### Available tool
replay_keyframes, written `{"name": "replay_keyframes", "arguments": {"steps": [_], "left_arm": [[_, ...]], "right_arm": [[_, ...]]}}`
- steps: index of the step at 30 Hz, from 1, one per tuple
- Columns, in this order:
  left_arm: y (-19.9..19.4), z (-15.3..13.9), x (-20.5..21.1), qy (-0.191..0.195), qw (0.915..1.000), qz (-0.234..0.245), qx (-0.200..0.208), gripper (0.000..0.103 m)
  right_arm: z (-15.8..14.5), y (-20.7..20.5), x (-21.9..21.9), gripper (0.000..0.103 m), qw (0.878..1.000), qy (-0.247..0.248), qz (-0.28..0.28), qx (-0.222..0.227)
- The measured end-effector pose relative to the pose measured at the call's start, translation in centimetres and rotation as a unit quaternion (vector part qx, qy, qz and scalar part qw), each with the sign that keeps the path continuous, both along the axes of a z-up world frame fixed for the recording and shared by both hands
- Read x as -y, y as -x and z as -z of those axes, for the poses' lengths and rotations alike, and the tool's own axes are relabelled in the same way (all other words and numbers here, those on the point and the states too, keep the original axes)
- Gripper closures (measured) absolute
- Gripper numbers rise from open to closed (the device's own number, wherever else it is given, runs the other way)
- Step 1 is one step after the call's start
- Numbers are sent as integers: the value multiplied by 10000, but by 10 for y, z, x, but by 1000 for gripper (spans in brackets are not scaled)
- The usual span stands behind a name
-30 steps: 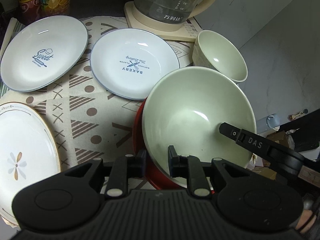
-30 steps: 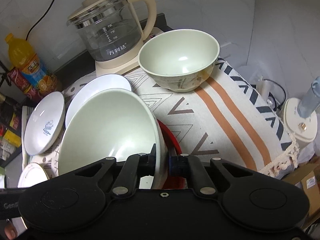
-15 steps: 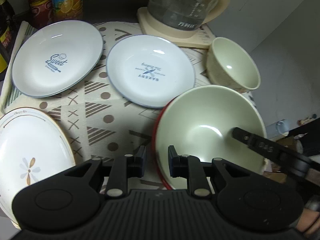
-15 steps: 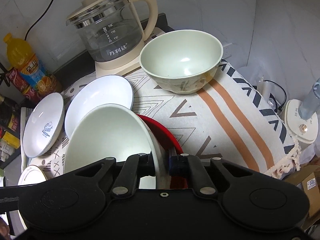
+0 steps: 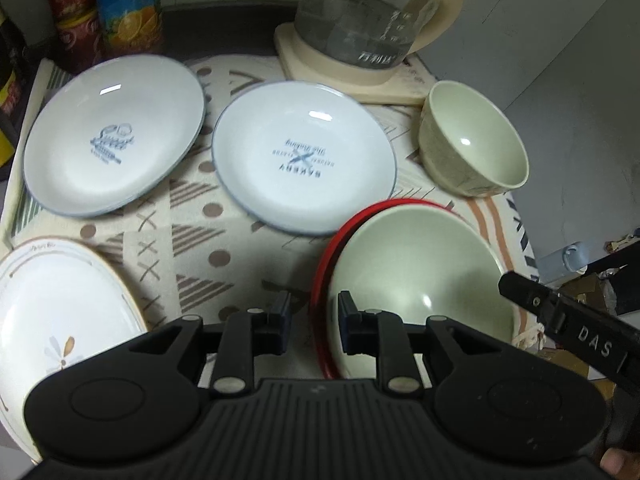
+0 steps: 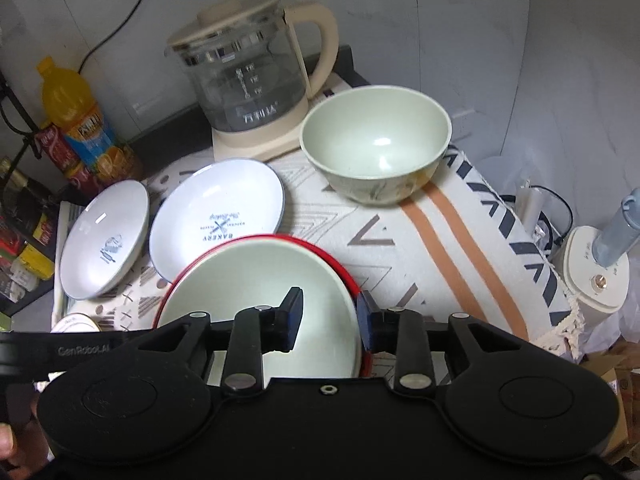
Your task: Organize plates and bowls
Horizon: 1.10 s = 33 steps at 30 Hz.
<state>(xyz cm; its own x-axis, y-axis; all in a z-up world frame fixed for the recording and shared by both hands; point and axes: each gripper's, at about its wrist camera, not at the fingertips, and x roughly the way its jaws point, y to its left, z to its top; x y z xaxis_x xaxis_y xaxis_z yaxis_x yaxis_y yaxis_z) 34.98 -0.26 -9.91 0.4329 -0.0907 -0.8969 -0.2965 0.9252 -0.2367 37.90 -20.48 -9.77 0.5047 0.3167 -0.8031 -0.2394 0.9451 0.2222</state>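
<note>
On the patterned cloth over the bench (image 5: 224, 224), the big pale green bowl (image 6: 260, 292) now sits nested in the red bowl (image 6: 344, 272), only the red rim showing round it. A second ago it was still tilted up in the right tool (image 6: 330, 320), rim pinched between the pads. Since then it's come down flat, and that tool's jaws have just been opening: the rim of the pair is still between them, but there's a clear gap on the inner side, so it's let go. The left tool (image 5: 312, 316) has eased open a touch too; it straddles the near edge of the red rim, slightly parted, and I don't see it pressing on anything. I'd call the nesting step done, so the next thing is probably the other bowl or the plates, just my guess.

Count, as far as I can see:
- bowls: three. The green one in the red one, plus a smaller green bowl (image 6: 376, 152) standing alone near the kettle (image 6: 244, 80)
- plates: three. Two blue-rimmed white ones, the "Sweet" plate (image 5: 112, 136) and the "BAKERY" plate (image 5: 304, 156), side by side and apart, and a flower plate with a gold rim (image 5: 52, 312) at the near left, partly cut off
- one glass kettle on its cream base
- behind on the left, an orange drink bottle (image 6: 76, 116) and a red can (image 5: 72, 4)

Nothing's stacked among the plates yet
</note>
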Motion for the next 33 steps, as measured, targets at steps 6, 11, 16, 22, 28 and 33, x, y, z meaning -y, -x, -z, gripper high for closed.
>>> {"name": "replay_keyframes", "arguments": {"steps": [6,11,16,22,28,33], "left_arm": [[-11,-12,4,-75,9997,87,193,57],[-25,-17,8,-92,9990,207,392,43],[-44,-17,14,-47,9979,340,552,39],[-71,-13,22,35,9963,521,681,38],[-104,-8,31,91,9950,653,746,38],[-133,-2,43,3,9934,848,774,38]], "right_arm": [[-3,-1,18,70,9994,-299,185,2],[-6,-9,32,51,9973,-568,448,96],[-7,-22,42,36,9949,-670,726,189],[-7,-40,52,29,9896,-1015,982,286],[2,-62,56,23,9858,-904,1372,335],[14,-81,59,21,9829,-819,1634,233]]}}
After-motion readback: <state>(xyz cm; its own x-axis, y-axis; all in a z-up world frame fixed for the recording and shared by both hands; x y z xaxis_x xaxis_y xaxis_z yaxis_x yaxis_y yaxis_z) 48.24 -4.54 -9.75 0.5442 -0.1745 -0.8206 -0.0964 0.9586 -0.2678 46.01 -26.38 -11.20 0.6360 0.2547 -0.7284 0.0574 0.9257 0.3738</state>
